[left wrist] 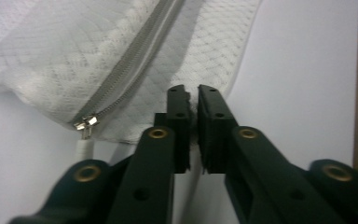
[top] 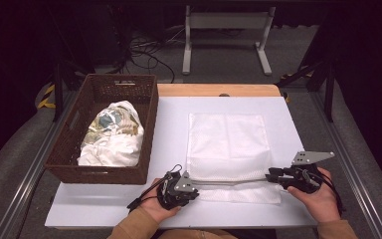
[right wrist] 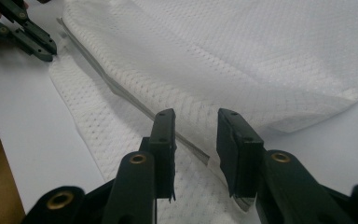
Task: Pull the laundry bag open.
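A person sits at a white table [top: 104, 204], holding one black two-jaw gripper in each hand. Between the two grippers lies a flat white mesh laundry bag [top: 227, 144] with a grey zipper [left wrist: 126, 70] running along its near edge.

The left gripper [left wrist: 193, 100] has its jaws almost together, pinching the mesh hem at the bag's corner; the metal zipper pull [left wrist: 85, 125] sits just beside those jaws, not between them. The right gripper [right wrist: 196, 126] stands at the opposite end of the zipper with its jaws partly apart, straddling the zipper line, and its pads do not press on the cloth.

The step in hand looks like opening the bag. To do it well, the left gripper should likely keep the corner anchored and taut, while the pull needs a narrow, precise pinch, since it is small and lies flat.

Counted: two grippers, one mesh bag, one zipper. Well beyond the left gripper stands one brown woven wicker basket [top: 129, 175], holding one bundle of pale crumpled clothing [top: 114, 137].
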Action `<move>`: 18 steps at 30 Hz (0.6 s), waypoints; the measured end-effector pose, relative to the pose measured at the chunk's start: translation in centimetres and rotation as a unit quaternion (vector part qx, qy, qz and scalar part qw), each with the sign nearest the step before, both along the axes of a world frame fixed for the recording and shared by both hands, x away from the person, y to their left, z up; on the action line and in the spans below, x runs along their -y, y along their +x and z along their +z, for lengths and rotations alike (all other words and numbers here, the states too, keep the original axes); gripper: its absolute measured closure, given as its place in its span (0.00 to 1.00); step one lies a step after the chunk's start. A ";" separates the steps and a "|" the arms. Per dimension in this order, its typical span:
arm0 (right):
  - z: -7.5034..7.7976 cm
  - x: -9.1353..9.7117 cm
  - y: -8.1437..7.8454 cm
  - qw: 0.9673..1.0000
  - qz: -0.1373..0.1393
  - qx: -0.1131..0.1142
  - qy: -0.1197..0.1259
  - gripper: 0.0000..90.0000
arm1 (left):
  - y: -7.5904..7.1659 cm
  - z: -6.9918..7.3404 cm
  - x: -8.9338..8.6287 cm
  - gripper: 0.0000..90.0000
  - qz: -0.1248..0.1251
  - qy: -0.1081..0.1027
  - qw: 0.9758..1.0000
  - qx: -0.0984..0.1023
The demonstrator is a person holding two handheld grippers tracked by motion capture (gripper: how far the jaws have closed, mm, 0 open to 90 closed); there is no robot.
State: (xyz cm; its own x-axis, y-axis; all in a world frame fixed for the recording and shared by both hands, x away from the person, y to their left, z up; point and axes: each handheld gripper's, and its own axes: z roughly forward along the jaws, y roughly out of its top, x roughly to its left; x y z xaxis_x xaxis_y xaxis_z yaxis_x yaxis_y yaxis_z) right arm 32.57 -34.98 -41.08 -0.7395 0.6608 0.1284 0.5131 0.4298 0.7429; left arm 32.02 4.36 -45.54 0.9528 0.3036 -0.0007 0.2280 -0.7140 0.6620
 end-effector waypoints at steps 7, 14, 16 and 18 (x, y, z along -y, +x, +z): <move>0.1 -0.1 -0.1 1.000 0.001 0.002 0.001 0.76 | -0.3 0.6 -0.3 0.99 -0.004 0.002 1.000 -0.008; 0.3 -0.1 -0.2 1.000 0.002 0.003 0.002 0.76 | -1.1 1.4 -1.2 0.99 -0.029 -0.002 0.999 -0.040; 0.3 -0.2 -0.2 1.000 0.002 0.003 0.001 0.76 | -1.2 1.5 -1.2 0.99 -0.038 0.001 0.998 -0.051; 0.3 -0.2 -0.2 1.000 0.002 0.003 0.001 0.76 | -1.3 1.5 -1.2 0.99 -0.046 0.005 0.997 -0.059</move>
